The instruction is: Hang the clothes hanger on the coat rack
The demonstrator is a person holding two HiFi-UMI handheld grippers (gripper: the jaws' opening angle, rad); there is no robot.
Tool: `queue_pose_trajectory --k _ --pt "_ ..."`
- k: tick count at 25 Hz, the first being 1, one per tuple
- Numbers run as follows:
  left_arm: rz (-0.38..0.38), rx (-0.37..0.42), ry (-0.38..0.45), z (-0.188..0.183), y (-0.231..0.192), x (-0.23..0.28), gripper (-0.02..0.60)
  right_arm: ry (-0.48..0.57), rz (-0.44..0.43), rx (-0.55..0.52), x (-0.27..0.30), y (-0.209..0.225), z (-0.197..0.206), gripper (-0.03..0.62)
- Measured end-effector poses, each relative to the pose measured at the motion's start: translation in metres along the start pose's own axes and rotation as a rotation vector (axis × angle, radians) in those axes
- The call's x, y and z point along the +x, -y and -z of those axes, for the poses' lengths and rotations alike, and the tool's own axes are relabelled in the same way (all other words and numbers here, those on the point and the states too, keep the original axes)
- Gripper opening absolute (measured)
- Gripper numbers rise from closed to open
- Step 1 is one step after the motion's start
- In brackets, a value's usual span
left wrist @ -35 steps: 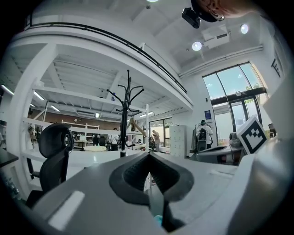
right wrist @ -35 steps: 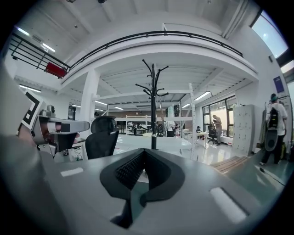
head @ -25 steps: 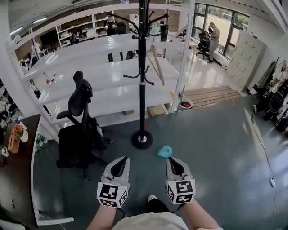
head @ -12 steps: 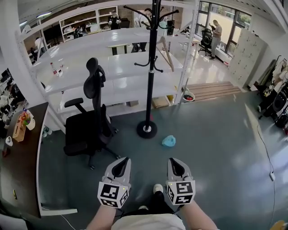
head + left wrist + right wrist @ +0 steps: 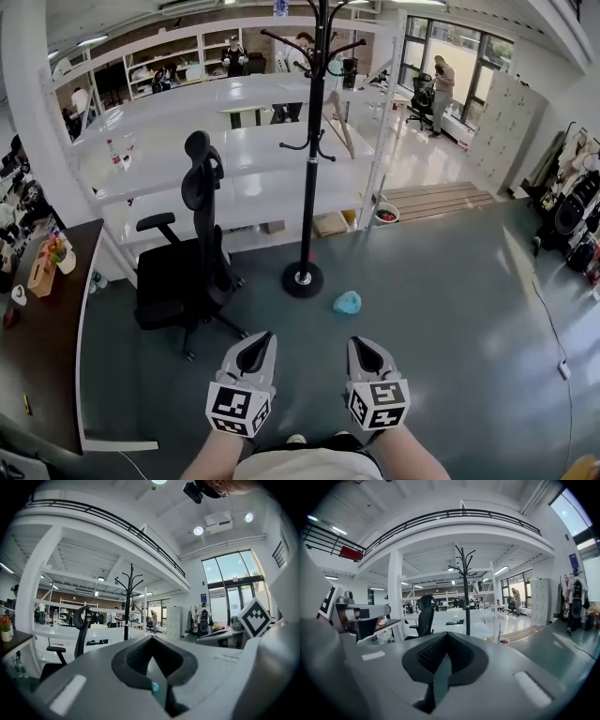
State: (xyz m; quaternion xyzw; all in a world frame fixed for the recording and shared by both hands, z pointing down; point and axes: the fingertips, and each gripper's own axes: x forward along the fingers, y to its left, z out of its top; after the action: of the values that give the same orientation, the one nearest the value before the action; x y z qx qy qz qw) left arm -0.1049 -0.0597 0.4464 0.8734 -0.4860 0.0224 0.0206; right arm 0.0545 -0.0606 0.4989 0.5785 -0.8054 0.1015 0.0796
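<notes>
The black coat rack (image 5: 309,150) stands on its round base (image 5: 302,279) on the grey floor, ahead of both grippers. It also shows far off in the left gripper view as the rack (image 5: 127,602) and in the right gripper view as the rack (image 5: 465,592). A pale wooden A-shaped thing (image 5: 339,124) shows beside the pole; I cannot tell whether it is the hanger. My left gripper (image 5: 255,349) and right gripper (image 5: 361,352) are side by side low in the head view, both shut with nothing in them.
A black office chair (image 5: 187,272) stands left of the rack. A small blue thing (image 5: 347,302) lies on the floor near the base. White shelving (image 5: 234,178) runs behind, and a dark desk (image 5: 47,309) is at left. A person (image 5: 441,84) stands by the far windows.
The head view has shifted: the chair and rack have slid to the right, and the rack now looks a little farther off. Both grippers stay shut and side by side.
</notes>
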Motion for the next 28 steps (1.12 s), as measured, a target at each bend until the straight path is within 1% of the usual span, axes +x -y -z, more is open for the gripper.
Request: queue_pose_trajectory --k 5,12,18,28 --pt "-0.014 -0.008 0.025 -0.008 -0.001 0.000 0.000 0.013 -0.005 -0.027 -0.004 -0.003 -0.008 0.026" --pt "0.002 0.002 0.017 -0.006 0.010 0.003 0.000 0.011 -0.010 -0.051 -0.006 0.000 -0.010 0.026" --pt "-0.020 0.005 0.024 -0.008 0.003 0.002 0.000 0.019 -0.017 -0.054 -0.002 0.000 -0.012 0.026" --pt "-0.030 0.001 0.018 -0.006 -0.005 -0.002 0.000 0.020 -0.010 -0.056 0.003 -0.005 -0.012 0.026"
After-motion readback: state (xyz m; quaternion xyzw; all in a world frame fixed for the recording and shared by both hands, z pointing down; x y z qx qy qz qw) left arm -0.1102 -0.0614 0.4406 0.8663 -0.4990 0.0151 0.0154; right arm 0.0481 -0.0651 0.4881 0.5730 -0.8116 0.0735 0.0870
